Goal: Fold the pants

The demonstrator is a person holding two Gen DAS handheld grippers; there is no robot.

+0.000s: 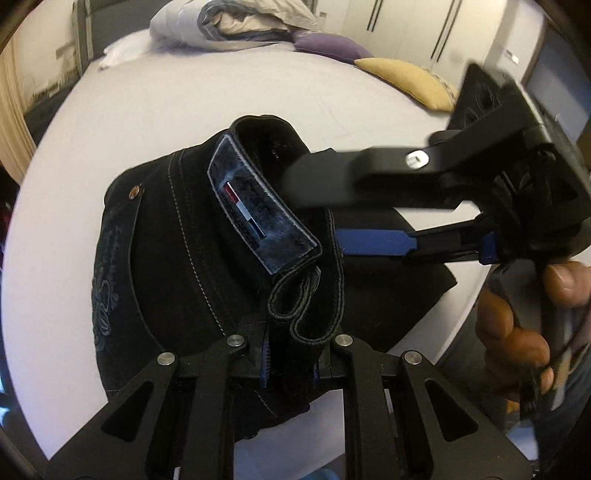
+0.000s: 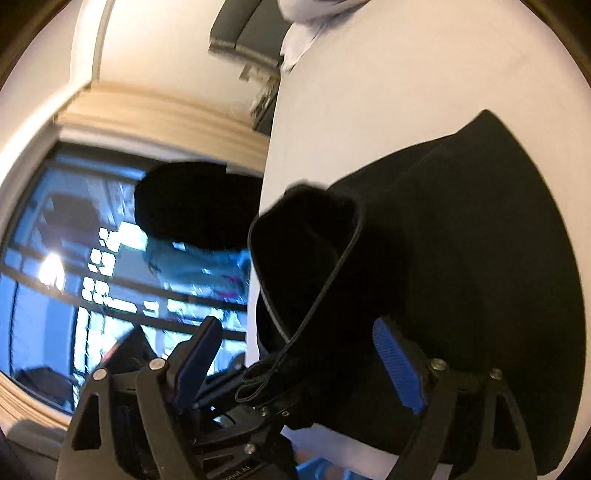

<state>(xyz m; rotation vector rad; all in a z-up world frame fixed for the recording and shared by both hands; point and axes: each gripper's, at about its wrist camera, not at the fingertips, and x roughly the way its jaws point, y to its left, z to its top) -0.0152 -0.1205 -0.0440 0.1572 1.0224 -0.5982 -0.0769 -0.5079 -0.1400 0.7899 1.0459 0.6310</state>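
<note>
Black pants lie bunched on a white bed, the waistband with its blue label and a belt loop turned up. My left gripper is shut on the waistband at the bottom of the left wrist view. My right gripper comes in from the right, jaws open around the waistband edge. In the right wrist view the open right gripper straddles the raised waistband of the pants, with its blue pads apart. The left gripper shows below it.
Purple and yellow pillows and a heap of bedding lie at the far side of the bed. Wardrobe doors stand behind. A window is beyond the bed's edge.
</note>
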